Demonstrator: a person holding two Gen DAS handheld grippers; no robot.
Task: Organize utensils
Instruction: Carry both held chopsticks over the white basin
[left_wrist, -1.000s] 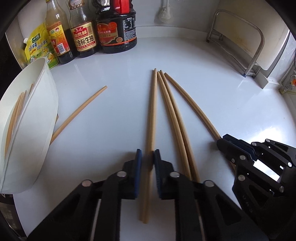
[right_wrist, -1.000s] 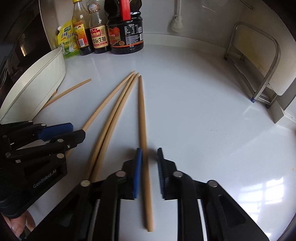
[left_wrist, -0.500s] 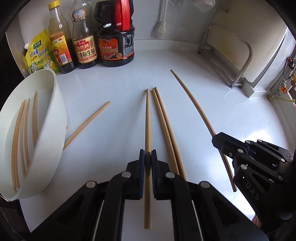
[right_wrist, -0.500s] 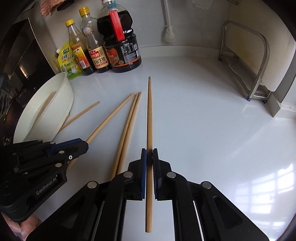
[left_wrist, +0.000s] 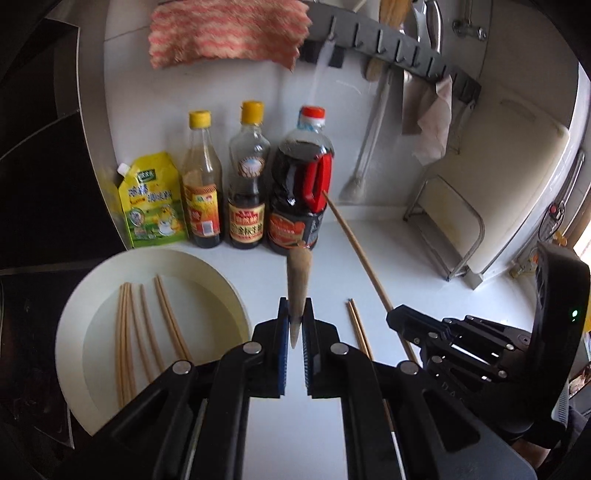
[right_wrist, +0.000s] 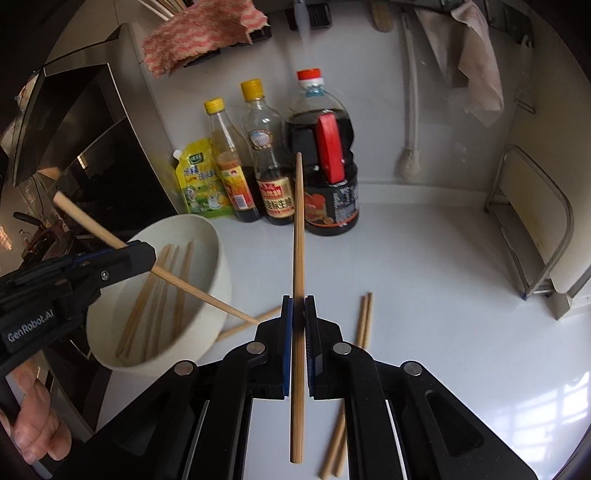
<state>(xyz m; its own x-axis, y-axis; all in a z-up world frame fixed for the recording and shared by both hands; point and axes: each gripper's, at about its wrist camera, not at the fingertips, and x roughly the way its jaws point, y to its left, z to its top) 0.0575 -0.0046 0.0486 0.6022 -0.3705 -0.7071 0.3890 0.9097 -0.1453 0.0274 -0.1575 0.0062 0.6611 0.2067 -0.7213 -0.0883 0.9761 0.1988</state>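
Note:
My left gripper (left_wrist: 294, 314) is shut on a wooden chopstick (left_wrist: 297, 280), held up in the air and blurred, just right of the white bowl (left_wrist: 74, 317). The bowl holds several chopsticks (left_wrist: 127, 332). My right gripper (right_wrist: 299, 306) is shut on another chopstick (right_wrist: 298, 258), lifted above the counter and pointing toward the bottles. The left gripper also shows in the right wrist view (right_wrist: 110, 262), over the bowl (right_wrist: 218, 266) with its chopstick (right_wrist: 195, 291) slanting. The right gripper shows in the left wrist view (left_wrist: 399, 319). Two chopsticks (right_wrist: 364, 321) lie on the counter, and one (right_wrist: 251, 323) by the bowl.
Three sauce bottles (left_wrist: 295, 192) and a yellow pouch (left_wrist: 151, 199) stand against the back wall. A metal rack (left_wrist: 447, 236) with a cutting board stands at the right. A striped cloth (left_wrist: 225, 33) and tools hang above. A stove (right_wrist: 96, 155) is at left.
Both grippers have lifted their chopsticks off the counter and risen, tilting up. The left gripper has moved toward the bowl. Two chopsticks stay on the counter.

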